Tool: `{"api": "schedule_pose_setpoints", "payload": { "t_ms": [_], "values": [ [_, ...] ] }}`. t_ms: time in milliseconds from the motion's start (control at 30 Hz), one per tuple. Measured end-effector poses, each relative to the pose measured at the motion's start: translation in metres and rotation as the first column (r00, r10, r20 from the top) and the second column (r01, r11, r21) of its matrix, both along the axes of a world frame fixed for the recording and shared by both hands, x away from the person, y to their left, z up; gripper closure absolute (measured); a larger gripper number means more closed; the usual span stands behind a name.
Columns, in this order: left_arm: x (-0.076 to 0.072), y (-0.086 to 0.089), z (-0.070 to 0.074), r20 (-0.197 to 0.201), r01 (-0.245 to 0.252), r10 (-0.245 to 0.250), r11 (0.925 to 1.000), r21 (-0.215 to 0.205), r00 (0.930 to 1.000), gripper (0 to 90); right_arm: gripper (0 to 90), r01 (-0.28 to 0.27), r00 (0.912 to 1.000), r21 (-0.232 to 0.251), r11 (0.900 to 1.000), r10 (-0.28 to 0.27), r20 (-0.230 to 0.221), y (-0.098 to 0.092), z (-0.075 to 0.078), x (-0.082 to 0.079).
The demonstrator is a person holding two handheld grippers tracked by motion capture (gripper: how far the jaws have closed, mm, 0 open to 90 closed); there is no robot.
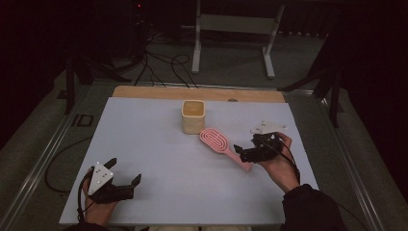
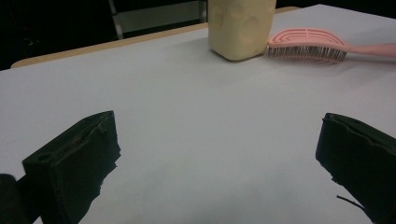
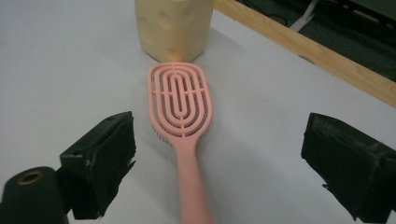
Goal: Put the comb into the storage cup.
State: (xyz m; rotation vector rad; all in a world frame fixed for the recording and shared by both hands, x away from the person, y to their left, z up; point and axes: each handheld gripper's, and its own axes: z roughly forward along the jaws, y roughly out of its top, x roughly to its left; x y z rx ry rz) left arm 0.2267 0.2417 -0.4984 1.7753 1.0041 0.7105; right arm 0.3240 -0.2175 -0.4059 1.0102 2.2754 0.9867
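1. While the right gripper (image 3: pixel 212 163) is hovering with its jaws spread wide, the pink hairbrush (image 3: pixel 182 116) handle is lying between them, flat on the white table (image 3: pixel 70 60). If the jaws are closing too high, they're probably skating off that thin handle.
2. Just past the brush head, the cream cup (image 3: pixel 173 28) is sitting nearly touching it, so any forward shove is likely tipping it.
3. Way off, the left gripper (image 1: pixel 122 175) is idling, spread and empty.

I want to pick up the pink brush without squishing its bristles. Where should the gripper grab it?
Probably by the thin handle, closing on its two narrow sides. The pink brush lies flat, bristles down, its head near the yellow cup. The right gripper is open with the handle running between its jaws.
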Motion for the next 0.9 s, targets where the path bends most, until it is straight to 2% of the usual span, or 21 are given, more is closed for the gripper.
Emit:
{"api": "schedule_pose_setpoints", "payload": {
  "t_ms": [67, 200, 233, 333, 500, 567, 733, 900],
  "values": [
    [0.000, 0.000, 0.000, -0.002, 0.000, 0.000, 1.0000, -0.001, 1.0000, 0.0, 9.7, -0.003, 0.9999, -0.015, 1.000, 0.003, -0.014, 0.002, 0.001, 0.004],
    [0.000, 0.000, 0.000, -0.002, 0.000, 0.000, 1.0000, -0.002, 1.0000, 0.0, 9.7, -0.030, 0.9963, -0.023, 0.999, 0.028, -0.081, 0.003, -0.001, 0.015],
    [0.000, 0.000, 0.000, -0.002, 0.000, 0.000, 1.0000, -0.002, 1.0000, 0.0, 9.7, -0.030, 0.9963, -0.023, 0.999, 0.028, -0.081, 0.003, -0.001, 0.015],
    [0.000, 0.000, -0.001, -0.004, 0.000, 0.000, 1.0000, -0.003, 1.0000, 0.0, 9.7, -0.038, 0.9898, -0.028, 0.999, 0.034, -0.138, 0.004, -0.004, 0.026],
    [0.000, 0.000, -0.001, -0.004, 0.002, -0.002, 1.0000, -0.002, 1.0000, 0.0, 9.7, -0.043, 0.9819, -0.063, 0.997, 0.031, -0.187, 0.007, -0.013, 0.037],
    [0.000, 0.000, -0.001, -0.004, 0.002, -0.002, 1.0000, -0.001, 1.0000, 0.0, 9.7, -0.055, 0.9746, -0.053, 0.997, 0.042, -0.220, 0.008, -0.017, 0.042],
    [0.000, 0.000, -0.001, -0.005, 0.002, -0.002, 1.0000, 0.000, 1.0000, 0.0, 9.7, -0.079, 0.9629, -0.063, 0.995, 0.060, -0.263, 0.011, -0.025, 0.050],
    [0.000, 0.000, -0.001, -0.005, 0.003, -0.003, 1.0000, 0.001, 1.0000, 0.0, 9.9, -0.098, 0.9532, -0.109, 0.989, 0.062, -0.296, 0.018, -0.035, 0.056]
  ]
}}
